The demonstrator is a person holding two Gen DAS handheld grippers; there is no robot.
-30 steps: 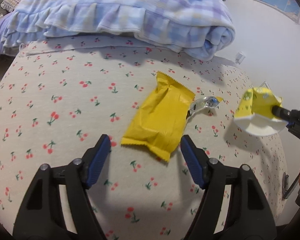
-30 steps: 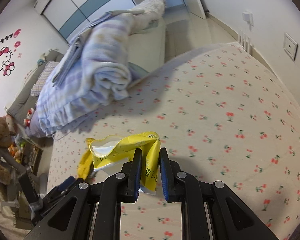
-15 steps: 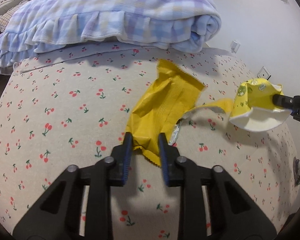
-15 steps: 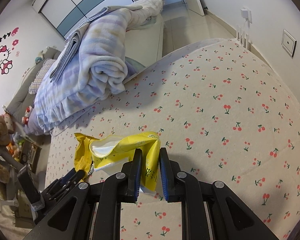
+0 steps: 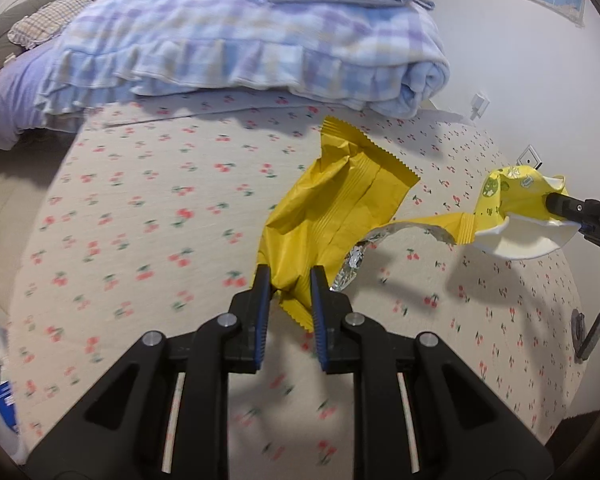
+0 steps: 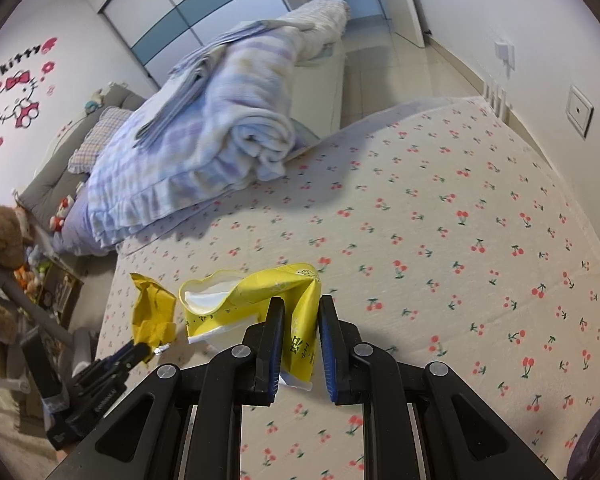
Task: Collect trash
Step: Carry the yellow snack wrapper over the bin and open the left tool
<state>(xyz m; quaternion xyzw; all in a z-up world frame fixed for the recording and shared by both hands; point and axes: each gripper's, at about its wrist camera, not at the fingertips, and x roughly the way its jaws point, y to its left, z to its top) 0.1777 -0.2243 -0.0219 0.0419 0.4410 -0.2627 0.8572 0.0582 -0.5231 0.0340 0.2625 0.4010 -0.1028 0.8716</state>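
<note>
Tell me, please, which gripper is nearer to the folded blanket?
Neither by much, perhaps the left. The left gripper, shut on the yellow wrapper, and the right gripper, shut on the crushed cup, both sit well short of the blanket.

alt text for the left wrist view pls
The left gripper pinches the corner of a crumpled yellow wrapper above a cherry-print bedsheet. At right, the right gripper holds a crushed yellow paper cup; a folded blue blanket lies behind.

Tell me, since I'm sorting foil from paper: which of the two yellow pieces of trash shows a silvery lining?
The plain yellow wrapper in the left gripper; foil shows at its torn edge. The crushed cup in the right gripper is white inside.
</note>
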